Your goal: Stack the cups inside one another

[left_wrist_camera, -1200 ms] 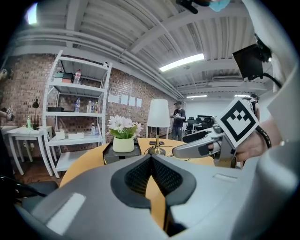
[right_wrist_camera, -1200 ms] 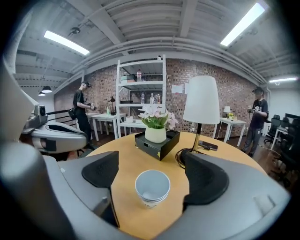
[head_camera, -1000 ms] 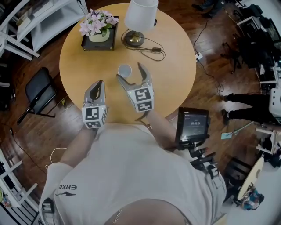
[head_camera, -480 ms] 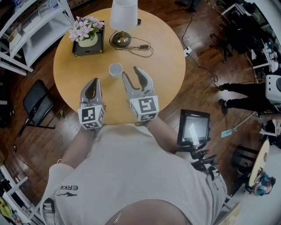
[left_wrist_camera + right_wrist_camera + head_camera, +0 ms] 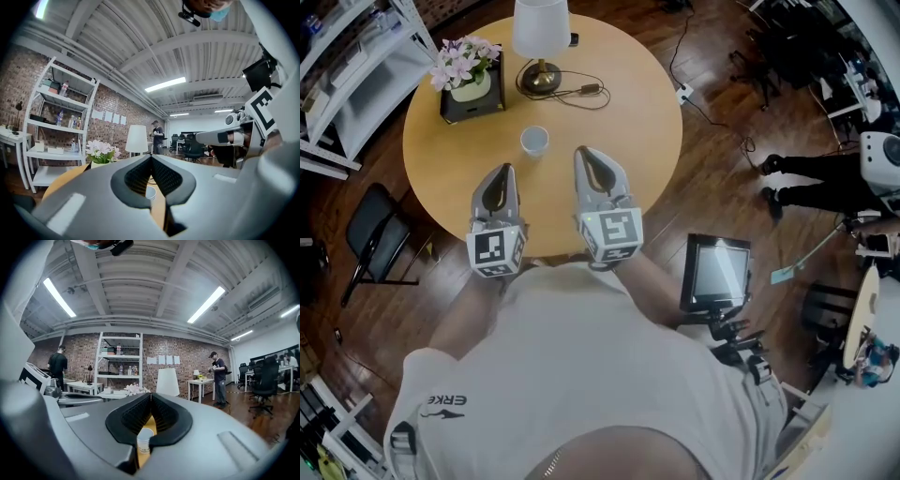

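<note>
The white paper cup (image 5: pixel 534 141) stands upright, mouth up, towards the middle of the round, light wooden table (image 5: pixel 628 112), and it is the only cup in any view. No second loose cup shows on the tabletop, so the nesting looks finished, with this being the finished stack. How many cups sit inside one another cannot be read from above or from either gripper view, where it appears as one small white cup past the jaw tips. Nearest it is the right gripper (image 5: pixel 585 155), just beside the cup on the person's side and clear of it. Its jaws have just been closing and now meet, pads together with nothing between them. The left gripper (image 5: pixel 505 172) hangs near the cup on its other side, also apart from it, fingers pressed together and empty. Both point level across the table, over its near half. With neither tool carrying anything, I judge that little or nothing is left beyond moving away. Farther off, along the far edge, are a lamp with a white shade and brass foot (image 5: pixel 536 26), its dark cable (image 5: pixel 581 92) looped on the wood, and a pot of pink and white flowers (image 5: pixel 465 62), all well apart from the cup.
</note>
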The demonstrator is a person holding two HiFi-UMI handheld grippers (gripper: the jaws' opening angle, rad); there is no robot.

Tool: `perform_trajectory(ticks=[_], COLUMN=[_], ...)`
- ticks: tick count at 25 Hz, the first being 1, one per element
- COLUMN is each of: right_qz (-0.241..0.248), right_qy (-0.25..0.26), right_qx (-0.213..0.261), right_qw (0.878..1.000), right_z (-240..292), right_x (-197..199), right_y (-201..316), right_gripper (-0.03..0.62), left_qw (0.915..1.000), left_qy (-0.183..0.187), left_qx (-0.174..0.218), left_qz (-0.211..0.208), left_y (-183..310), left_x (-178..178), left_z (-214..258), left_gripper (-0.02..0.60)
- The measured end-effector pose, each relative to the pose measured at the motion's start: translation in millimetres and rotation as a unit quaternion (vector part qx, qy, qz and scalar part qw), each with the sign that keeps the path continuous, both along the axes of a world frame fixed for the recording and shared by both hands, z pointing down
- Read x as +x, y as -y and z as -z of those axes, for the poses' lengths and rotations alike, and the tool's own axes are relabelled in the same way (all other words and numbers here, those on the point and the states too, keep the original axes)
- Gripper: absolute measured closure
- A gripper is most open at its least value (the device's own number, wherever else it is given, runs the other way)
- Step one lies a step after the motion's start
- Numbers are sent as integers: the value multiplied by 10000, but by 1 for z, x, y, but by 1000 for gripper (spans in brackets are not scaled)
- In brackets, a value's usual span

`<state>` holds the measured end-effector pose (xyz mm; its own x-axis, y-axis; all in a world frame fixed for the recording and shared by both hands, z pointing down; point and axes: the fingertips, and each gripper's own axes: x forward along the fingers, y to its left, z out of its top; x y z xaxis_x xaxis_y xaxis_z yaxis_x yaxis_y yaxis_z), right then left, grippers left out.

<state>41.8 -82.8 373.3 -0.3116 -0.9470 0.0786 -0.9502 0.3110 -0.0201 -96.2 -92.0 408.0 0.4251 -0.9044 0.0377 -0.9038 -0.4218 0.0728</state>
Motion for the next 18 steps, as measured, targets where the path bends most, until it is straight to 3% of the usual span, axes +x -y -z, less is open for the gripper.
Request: perform_trajectory(ticks=[13,18], right_qz=[-405,-344], right_qy=[-99,-49], right_qx=[-234,-184], right_qw=[9989,9992], right_z=[-2,1], right_x=[2,8], right_y=[-42,-63], right_gripper=[580,580], left_qw=[9987,9990], left_qy=[-234,-208], left_qx=[-40,7], left_qz=[-446,-386], left_y=[-30,-50], left_x=[8,15], left_z=[6,12], left_gripper=[580,580])
